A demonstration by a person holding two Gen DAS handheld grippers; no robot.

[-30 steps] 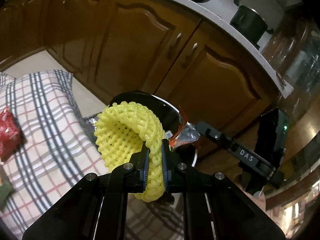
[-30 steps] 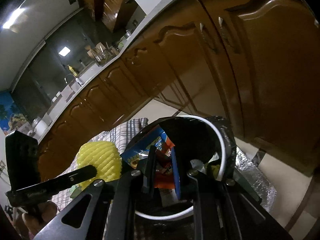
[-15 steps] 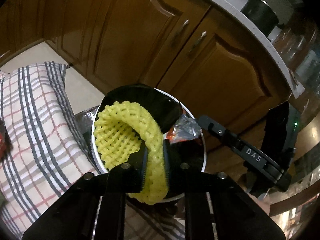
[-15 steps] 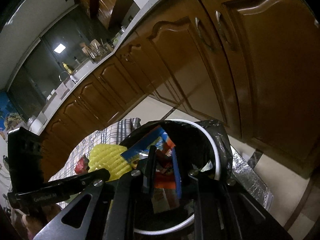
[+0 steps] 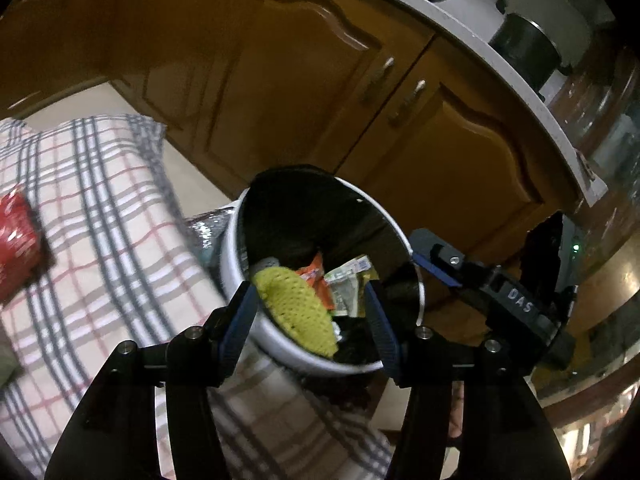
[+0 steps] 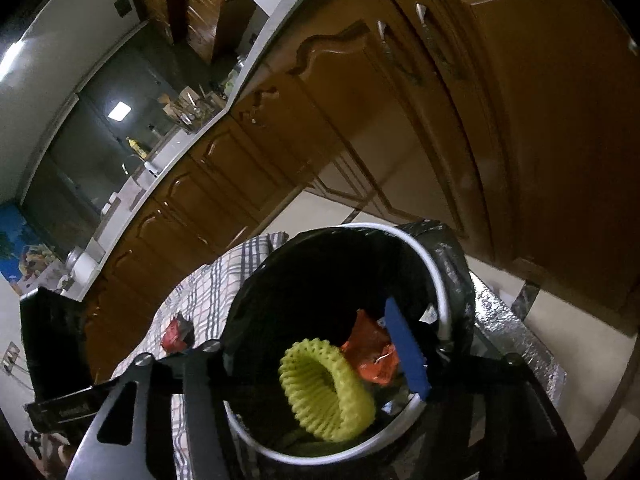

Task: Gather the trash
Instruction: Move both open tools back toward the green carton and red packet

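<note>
Both claws spread wide over bin, holding nothing.
Yellow foam net (image 6: pixel 326 390) lies inside bin (image 6: pixel 438 276) beside orange wrapper (image 6: pixel 370 354); judged light, soft, springy: pinch its rim. Left claw (image 5: pixel 312 320), right claw (image 6: pixel 316 364).

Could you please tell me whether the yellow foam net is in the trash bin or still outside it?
In. The yellow foam net lies inside the trash bin beside an orange wrapper; both tongs are open and empty.

A yellow foam net (image 6: pixel 326 390) and an orange wrapper (image 6: pixel 372 354) lie in the white-rimmed bin (image 5: pixel 234 248) with black liner. The cloth (image 5: pixel 112 216) is grey-and-red checked; the cabinets (image 5: pixel 280 92) are brown.
</note>
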